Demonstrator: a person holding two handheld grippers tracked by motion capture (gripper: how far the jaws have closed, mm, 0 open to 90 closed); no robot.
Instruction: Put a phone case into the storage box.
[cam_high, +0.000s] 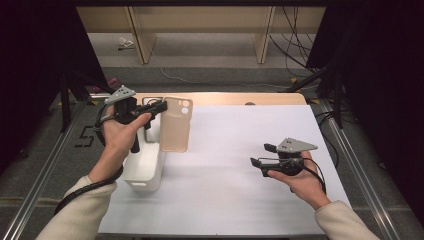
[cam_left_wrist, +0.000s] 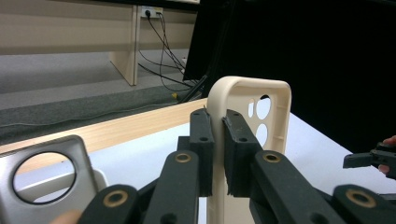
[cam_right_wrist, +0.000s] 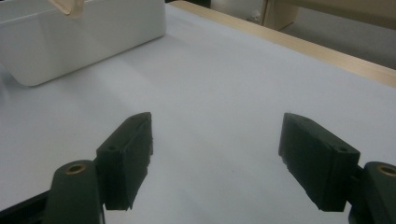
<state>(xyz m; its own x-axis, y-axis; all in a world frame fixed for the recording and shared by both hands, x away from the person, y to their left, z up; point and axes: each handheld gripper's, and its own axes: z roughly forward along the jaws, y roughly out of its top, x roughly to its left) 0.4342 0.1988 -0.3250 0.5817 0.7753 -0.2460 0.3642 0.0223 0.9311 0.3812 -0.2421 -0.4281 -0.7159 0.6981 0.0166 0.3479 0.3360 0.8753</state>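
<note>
A beige phone case (cam_high: 176, 125) with camera holes near its top hangs upright just right of the white bin (cam_high: 145, 165). My left gripper (cam_high: 161, 106) is shut on its upper left edge. In the left gripper view the two black pads pinch the rim of the phone case (cam_left_wrist: 254, 100), and my left gripper (cam_left_wrist: 218, 140) points toward the table's far right. My right gripper (cam_high: 261, 155) stands open above the white sheet at the right, with nothing between its jaws. The right gripper (cam_right_wrist: 215, 154) looks along the sheet toward the white bin (cam_right_wrist: 70, 42).
The white sheet (cam_high: 235, 165) covers most of the wooden table (cam_high: 225, 98). A grey metal piece with a round hole (cam_left_wrist: 44, 175) lies in the bin under my left hand. Cables and bench legs (cam_high: 142, 42) stand on the floor beyond the table.
</note>
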